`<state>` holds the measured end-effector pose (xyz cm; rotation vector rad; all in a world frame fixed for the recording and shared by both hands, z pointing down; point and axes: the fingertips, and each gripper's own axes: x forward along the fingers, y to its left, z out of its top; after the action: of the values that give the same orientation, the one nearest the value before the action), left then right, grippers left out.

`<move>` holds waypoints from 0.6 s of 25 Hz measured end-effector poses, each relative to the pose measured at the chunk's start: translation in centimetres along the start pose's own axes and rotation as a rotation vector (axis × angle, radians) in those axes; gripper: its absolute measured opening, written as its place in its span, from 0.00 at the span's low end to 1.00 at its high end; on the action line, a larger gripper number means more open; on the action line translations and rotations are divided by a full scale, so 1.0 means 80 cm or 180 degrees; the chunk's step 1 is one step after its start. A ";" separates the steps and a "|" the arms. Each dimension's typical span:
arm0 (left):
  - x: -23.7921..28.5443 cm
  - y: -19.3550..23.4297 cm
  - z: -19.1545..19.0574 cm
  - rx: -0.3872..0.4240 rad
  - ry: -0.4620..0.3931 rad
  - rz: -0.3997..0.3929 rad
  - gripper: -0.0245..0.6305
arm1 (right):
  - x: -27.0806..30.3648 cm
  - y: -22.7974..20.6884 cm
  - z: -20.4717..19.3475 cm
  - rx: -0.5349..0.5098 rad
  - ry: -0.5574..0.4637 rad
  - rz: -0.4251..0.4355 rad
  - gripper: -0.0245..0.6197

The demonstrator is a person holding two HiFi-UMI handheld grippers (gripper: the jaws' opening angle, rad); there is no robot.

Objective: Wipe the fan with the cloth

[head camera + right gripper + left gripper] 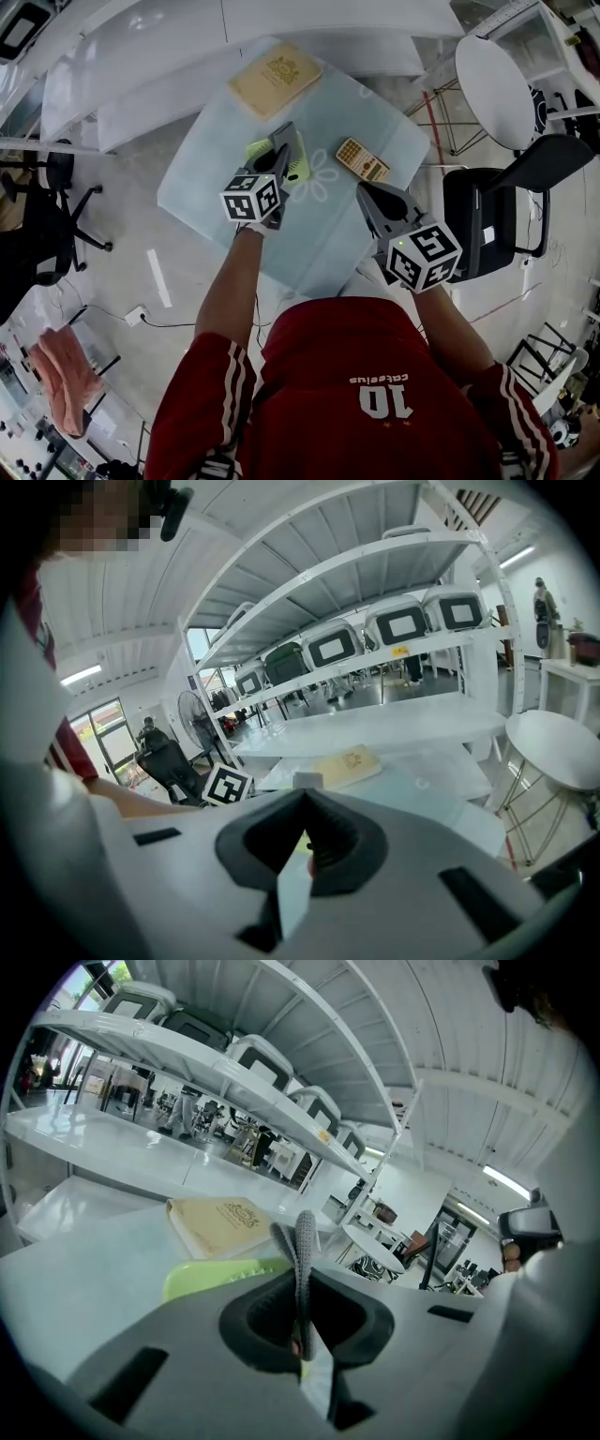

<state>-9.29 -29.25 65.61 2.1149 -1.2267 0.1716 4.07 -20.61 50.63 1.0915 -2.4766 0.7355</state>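
- Between the jaws of the left gripper point(284, 131), a grey knitted cloth point(305, 1241) is pinched; its folded edge stands up past the tips.
- Just beneath and ahead of those jaws lies the lime-green fan point(300, 171), flat on the glass surface point(216, 141). It shows on both sides of the gripper, so its long axis seems to run crosswise to the jaws.
- Off to the right, the right gripper point(366, 192) has its jaws together on nothing, close to a calculator point(362, 159) and a little apart from the fan.
- Judging from this, the left gripper is the nearer one: a short drop should bring the cloth onto the fan.
- Beyond the fan lies a tan book point(277, 80).
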 end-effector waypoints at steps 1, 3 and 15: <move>-0.002 0.002 0.001 -0.0008 0.0000 0.0002 0.07 | 0.001 0.002 0.001 -0.0001 0.0001 0.0002 0.05; -0.004 0.003 0.001 -0.0012 0.0008 0.0005 0.07 | 0.002 0.006 0.002 -0.0009 0.0000 0.0005 0.05; -0.016 0.002 0.004 -0.0037 0.0000 0.0064 0.07 | -0.007 0.015 0.006 -0.0036 -0.0025 0.0029 0.05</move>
<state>-10.18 -28.59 64.90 2.0930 -1.2464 0.1729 3.52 -19.85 49.60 1.0818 -2.4910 0.7205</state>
